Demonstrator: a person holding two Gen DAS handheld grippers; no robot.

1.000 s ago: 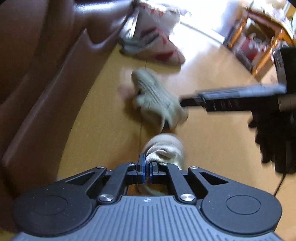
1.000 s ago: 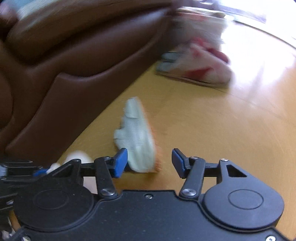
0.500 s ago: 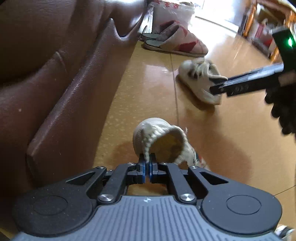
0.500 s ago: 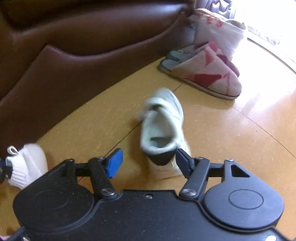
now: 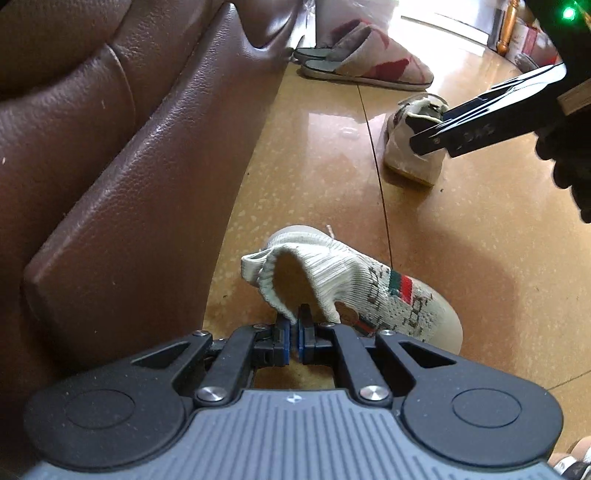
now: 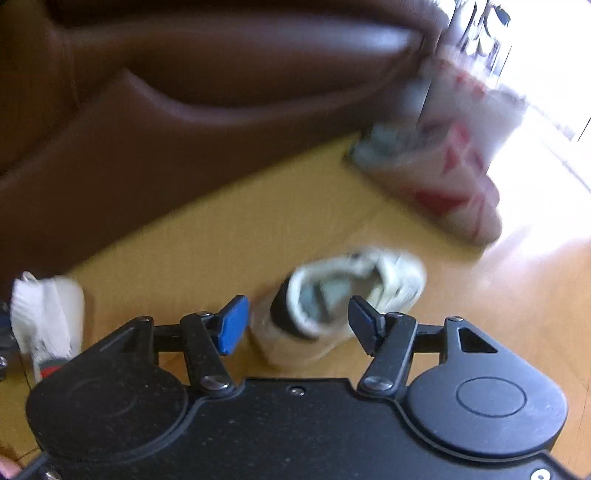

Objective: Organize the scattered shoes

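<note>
A white knit sock sneaker [image 5: 369, 284] with a green and red stripe lies on the yellow floor beside the sofa, toe to the right. My left gripper [image 5: 294, 328] is shut on its ribbed cuff. It also shows at the left edge of the right wrist view as the knit sneaker [image 6: 48, 314]. Farther off stands a white low sneaker [image 5: 406, 162]. My right gripper [image 5: 430, 127] reaches down over its heel. In the blurred right wrist view the white sneaker [image 6: 332, 295] sits between the fingers of the right gripper [image 6: 295, 321]. The jaws are closing, with a gap still beside the left pad.
A brown leather sofa [image 5: 129, 147] runs along the left. A pair of beige and red slippers [image 5: 369, 62] lies at its far end, blurred as slippers [image 6: 443, 177] in the right wrist view. Wooden furniture [image 5: 511, 22] stands at the far right.
The left gripper sank with the knit sneaker, which now rests on the floor with its toe turned right. The right gripper slid over the white sneaker's heel, its jaws wider than a second ago.
</note>
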